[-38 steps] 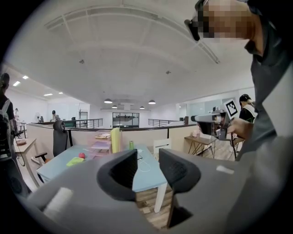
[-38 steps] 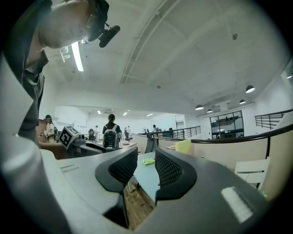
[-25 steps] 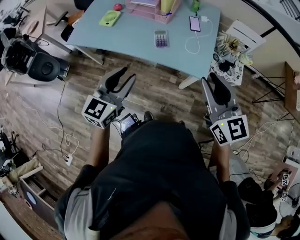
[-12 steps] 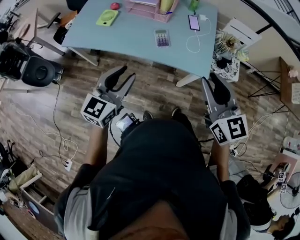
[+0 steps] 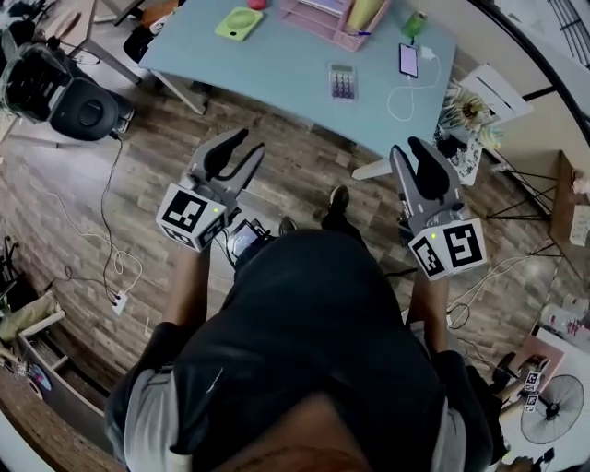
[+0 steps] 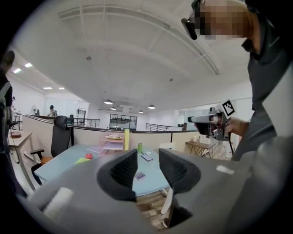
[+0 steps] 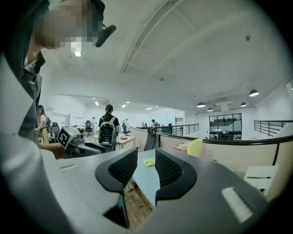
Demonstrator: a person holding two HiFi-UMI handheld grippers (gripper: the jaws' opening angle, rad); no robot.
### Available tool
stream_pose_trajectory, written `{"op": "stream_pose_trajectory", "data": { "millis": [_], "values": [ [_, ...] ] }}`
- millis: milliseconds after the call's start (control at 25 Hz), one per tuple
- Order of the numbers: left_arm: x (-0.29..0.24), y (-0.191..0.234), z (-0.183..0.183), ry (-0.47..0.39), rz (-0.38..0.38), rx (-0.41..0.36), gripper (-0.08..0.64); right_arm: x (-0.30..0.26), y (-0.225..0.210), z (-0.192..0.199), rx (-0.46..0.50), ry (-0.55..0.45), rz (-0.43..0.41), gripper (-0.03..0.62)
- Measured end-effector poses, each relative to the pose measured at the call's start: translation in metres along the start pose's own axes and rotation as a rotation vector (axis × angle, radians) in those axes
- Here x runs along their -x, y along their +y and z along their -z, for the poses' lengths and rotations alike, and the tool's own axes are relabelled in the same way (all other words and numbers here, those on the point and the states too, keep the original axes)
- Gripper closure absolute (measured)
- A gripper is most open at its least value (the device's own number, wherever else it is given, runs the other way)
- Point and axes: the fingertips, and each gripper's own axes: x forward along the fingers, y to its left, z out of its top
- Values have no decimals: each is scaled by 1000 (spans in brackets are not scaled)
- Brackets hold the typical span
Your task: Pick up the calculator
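Note:
The calculator (image 5: 343,81), grey with purple keys, lies on the light blue table (image 5: 277,64) near its front edge. Both grippers hang over the wood floor, well short of the table. My left gripper (image 5: 247,144) is open and empty; in the left gripper view the calculator (image 6: 140,176) shows small and far off in the gap of the left gripper (image 6: 146,168). My right gripper (image 5: 408,147) is open and empty too. The right gripper (image 7: 146,170) frames the table edge (image 7: 145,183) and a green pad (image 7: 149,162).
On the table lie a green pad (image 5: 239,22), a pink tray (image 5: 332,18), a green can (image 5: 415,25) and a phone (image 5: 408,60) on a white cable. A black chair (image 5: 55,88) stands at left, a side stand with flowers (image 5: 466,112) at right. Cables cross the floor.
The table and calculator have shifted right in the head view as the person steps forward; a foot now shows ahead. Both grippers keep their pose, still open.

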Motion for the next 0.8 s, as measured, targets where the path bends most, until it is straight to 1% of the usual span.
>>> {"op": "stream_pose_trajectory", "data": {
  "millis": [160,320,440,600,800],
  "values": [
    [5,13,1,4,-62,19,382,-24,-3,-8,3,-17,-55,474],
    [-4,21,3,19,-98,22,382,-40,-13,-8,-2,-18,-98,474],
    [-20,22,0,23,-110,23,382,-48,-32,-3,-14,-9,-110,474],
    [-50,20,-6,51,-121,40,382,-59,-61,3,-30,-4,-125,474],
    [-89,25,-9,55,-141,21,382,-77,-103,8,-52,-3,-154,474]
  ]
}}
